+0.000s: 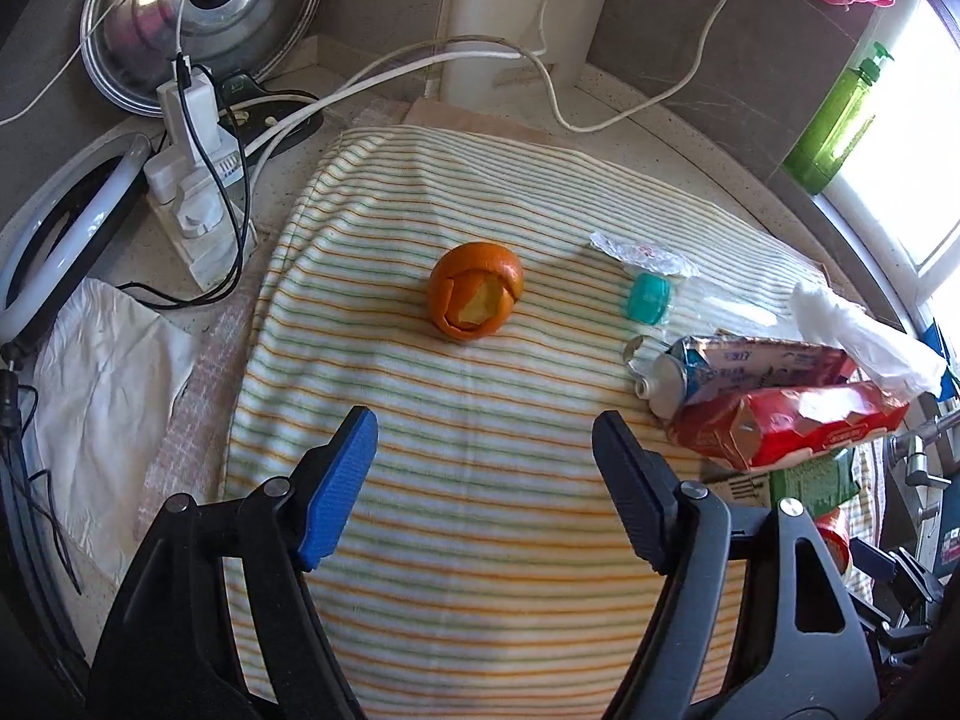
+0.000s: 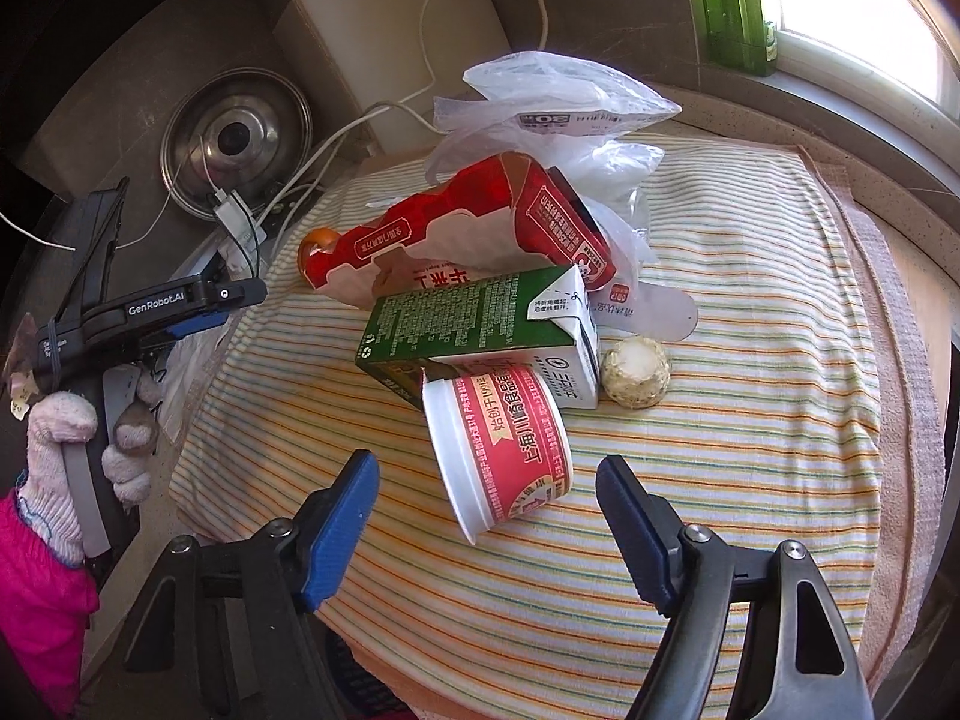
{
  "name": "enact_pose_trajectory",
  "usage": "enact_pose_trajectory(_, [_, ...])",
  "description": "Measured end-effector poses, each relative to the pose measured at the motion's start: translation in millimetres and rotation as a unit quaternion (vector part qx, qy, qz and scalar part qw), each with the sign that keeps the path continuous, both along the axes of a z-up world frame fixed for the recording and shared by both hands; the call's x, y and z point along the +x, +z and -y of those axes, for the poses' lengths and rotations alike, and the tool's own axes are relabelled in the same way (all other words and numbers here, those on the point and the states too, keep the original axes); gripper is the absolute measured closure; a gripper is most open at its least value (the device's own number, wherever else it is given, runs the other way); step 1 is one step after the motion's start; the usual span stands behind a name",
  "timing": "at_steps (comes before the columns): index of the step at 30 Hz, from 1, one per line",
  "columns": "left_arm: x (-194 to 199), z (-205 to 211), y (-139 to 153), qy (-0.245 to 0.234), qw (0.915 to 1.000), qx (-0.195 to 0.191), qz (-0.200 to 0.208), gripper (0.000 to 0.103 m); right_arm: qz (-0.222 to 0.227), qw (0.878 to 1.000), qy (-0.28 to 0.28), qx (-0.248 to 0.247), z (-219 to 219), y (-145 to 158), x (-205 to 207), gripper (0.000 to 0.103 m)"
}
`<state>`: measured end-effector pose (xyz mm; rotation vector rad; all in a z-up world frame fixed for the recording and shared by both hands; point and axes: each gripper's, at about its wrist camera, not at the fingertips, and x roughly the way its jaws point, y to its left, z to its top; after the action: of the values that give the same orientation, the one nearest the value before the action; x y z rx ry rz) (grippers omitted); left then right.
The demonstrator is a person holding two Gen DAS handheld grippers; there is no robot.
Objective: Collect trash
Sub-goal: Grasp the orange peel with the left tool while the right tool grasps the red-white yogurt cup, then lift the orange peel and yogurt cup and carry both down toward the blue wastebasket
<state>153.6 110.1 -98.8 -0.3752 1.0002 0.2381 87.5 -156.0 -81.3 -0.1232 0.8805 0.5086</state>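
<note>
A hollow orange peel [image 1: 476, 291] sits on the striped towel [image 1: 480, 540], straight ahead of my left gripper [image 1: 486, 423], which is open and empty, well short of the peel. To its right lie a teal cap [image 1: 647, 298], a clear wrapper [image 1: 636, 252], a toothpaste tube [image 1: 708, 375] and a red carton [image 1: 792, 426]. My right gripper [image 2: 487, 467] is open; a red-and-white cup [image 2: 510, 456] on its side lies between its fingertips, untouched. Behind the cup are a green carton [image 2: 474, 324], the red carton [image 2: 468, 228], a white plastic bag [image 2: 558, 96] and a pale round lump [image 2: 636, 375].
A pot lid [image 1: 198, 6], a power strip with chargers and cables [image 1: 192, 180] and a ring light [image 1: 66, 240] crowd the counter's back left. A green bottle [image 1: 840, 120] stands by the window. A gloved hand [image 2: 60, 438] holds the left gripper [image 2: 198, 306] beside the towel.
</note>
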Motion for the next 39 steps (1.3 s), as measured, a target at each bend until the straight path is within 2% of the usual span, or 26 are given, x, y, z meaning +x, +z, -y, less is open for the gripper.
enact_pose_trajectory(14, [67,-18,-26,-0.002,0.9991,0.022,-0.036,0.028,-0.011,1.000,0.022,-0.006,-12,-8,18,0.027])
enact_pose_trajectory(20, [79,-21,-37,0.005,0.9988,0.016,-0.047,0.029,-0.019,1.000,0.023,-0.008,-12,-9,26,0.033])
enact_pose_trajectory(25, [81,-20,-44,0.006,0.9987,0.003,-0.051,0.051,-0.024,0.999,0.032,-0.010,-10,-10,31,0.041])
enact_pose_trajectory(30, [81,-19,-42,0.008,0.9989,0.012,-0.044,0.056,-0.032,0.999,0.040,-0.015,-14,-13,33,0.052])
enact_pose_trajectory(34, [77,-15,-36,0.003,0.9989,0.024,-0.040,0.059,-0.034,0.998,0.045,-0.015,-16,-14,31,0.054])
enact_pose_trajectory(39, [63,-18,-26,0.017,0.9993,0.020,-0.027,0.059,-0.035,0.998,0.048,-0.008,-14,-13,28,0.055])
